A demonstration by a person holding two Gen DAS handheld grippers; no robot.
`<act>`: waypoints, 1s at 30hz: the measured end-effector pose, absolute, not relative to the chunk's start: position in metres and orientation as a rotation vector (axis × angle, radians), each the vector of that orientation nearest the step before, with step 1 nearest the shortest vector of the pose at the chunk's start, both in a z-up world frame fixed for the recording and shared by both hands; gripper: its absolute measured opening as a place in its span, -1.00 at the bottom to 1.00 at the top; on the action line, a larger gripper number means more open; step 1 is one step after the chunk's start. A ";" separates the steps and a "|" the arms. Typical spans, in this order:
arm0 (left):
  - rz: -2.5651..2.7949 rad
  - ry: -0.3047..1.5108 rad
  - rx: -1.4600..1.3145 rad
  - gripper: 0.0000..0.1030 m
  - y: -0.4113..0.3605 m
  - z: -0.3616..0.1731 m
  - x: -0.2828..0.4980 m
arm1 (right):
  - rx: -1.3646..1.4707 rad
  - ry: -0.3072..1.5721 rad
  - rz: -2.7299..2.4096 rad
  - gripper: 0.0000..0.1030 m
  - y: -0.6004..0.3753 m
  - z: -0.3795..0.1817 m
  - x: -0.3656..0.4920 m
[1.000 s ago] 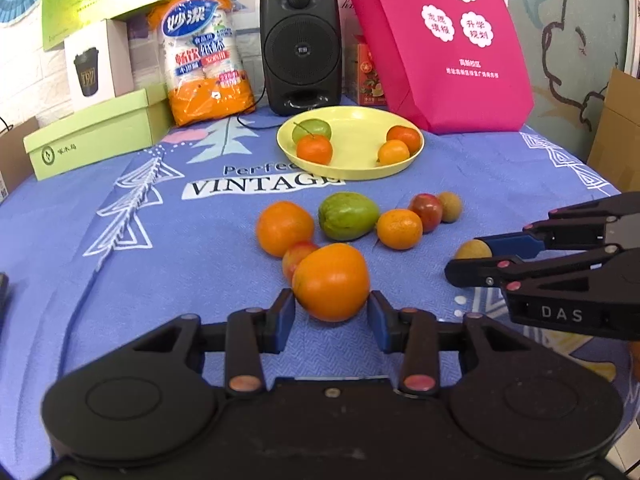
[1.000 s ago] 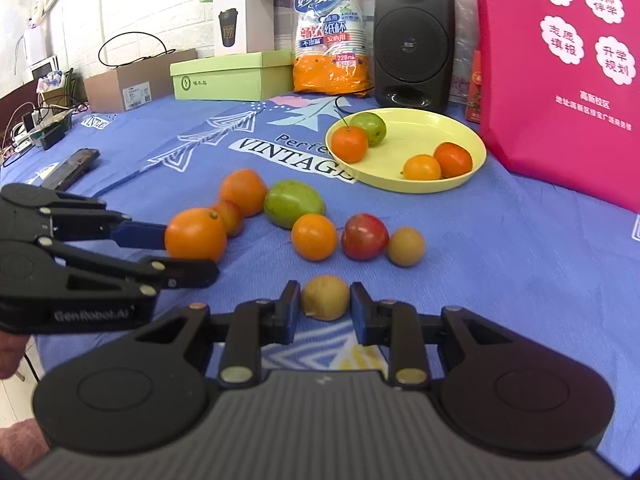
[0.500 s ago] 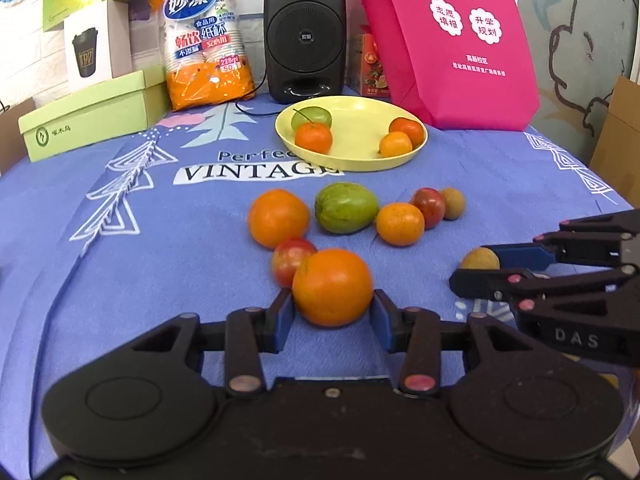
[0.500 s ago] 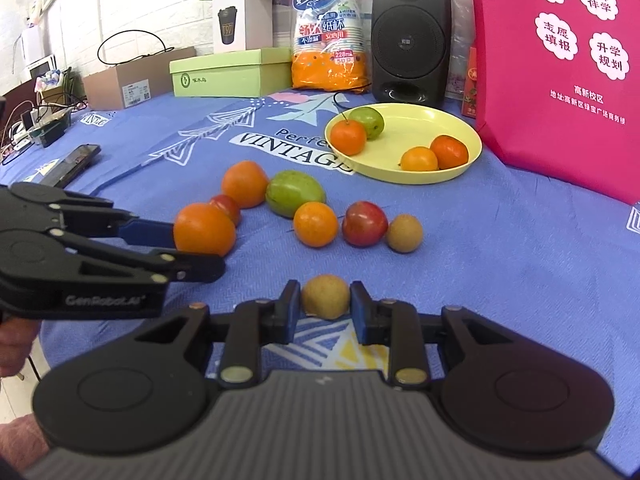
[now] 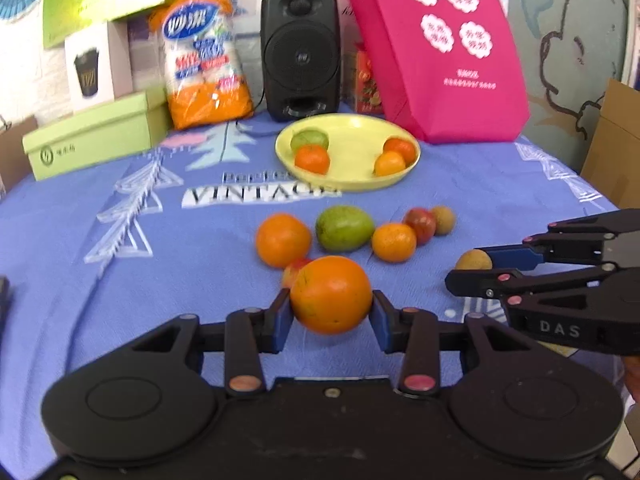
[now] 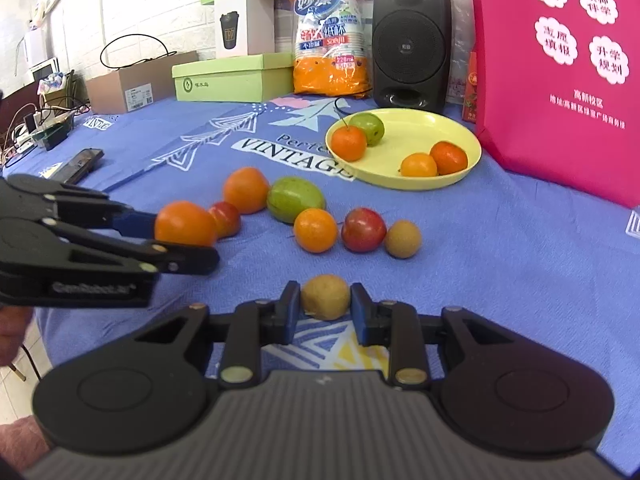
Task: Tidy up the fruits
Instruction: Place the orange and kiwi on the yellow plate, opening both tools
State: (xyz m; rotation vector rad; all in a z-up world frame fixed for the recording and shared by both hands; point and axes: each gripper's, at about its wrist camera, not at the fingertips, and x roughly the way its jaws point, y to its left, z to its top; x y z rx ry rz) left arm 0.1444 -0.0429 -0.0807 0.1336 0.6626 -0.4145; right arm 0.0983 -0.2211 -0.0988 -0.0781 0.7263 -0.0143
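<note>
My left gripper is shut on a large orange, held just above the blue tablecloth; it also shows in the right wrist view. My right gripper is shut on a small tan fruit, which also shows in the left wrist view. A yellow plate behind holds a green fruit and three small oranges. On the cloth lie an orange, a green mango, a small orange, a red fruit and another tan fruit.
At the table's back stand a black speaker, a pink bag, a pack of paper cups and a green box. A dark remote lies at the left. The table edge is close on the right.
Both grippers have lifted their fruits slightly and moved forward toward the plate. The red fruit behind the large orange is now mostly hidden in the left wrist view.
</note>
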 end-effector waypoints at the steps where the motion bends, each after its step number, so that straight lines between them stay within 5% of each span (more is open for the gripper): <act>1: -0.424 0.657 0.137 -0.22 -0.043 -0.076 0.146 | -0.080 0.720 -0.014 -0.48 -0.222 -0.095 0.099; 15: -0.469 0.592 0.208 -0.22 -0.101 -0.038 0.259 | -0.190 0.639 -0.055 -0.48 -0.264 -0.045 0.188; 30: -0.377 0.714 0.227 -0.22 -0.155 -0.078 0.427 | -0.122 0.732 -0.084 -0.49 -0.325 -0.087 0.312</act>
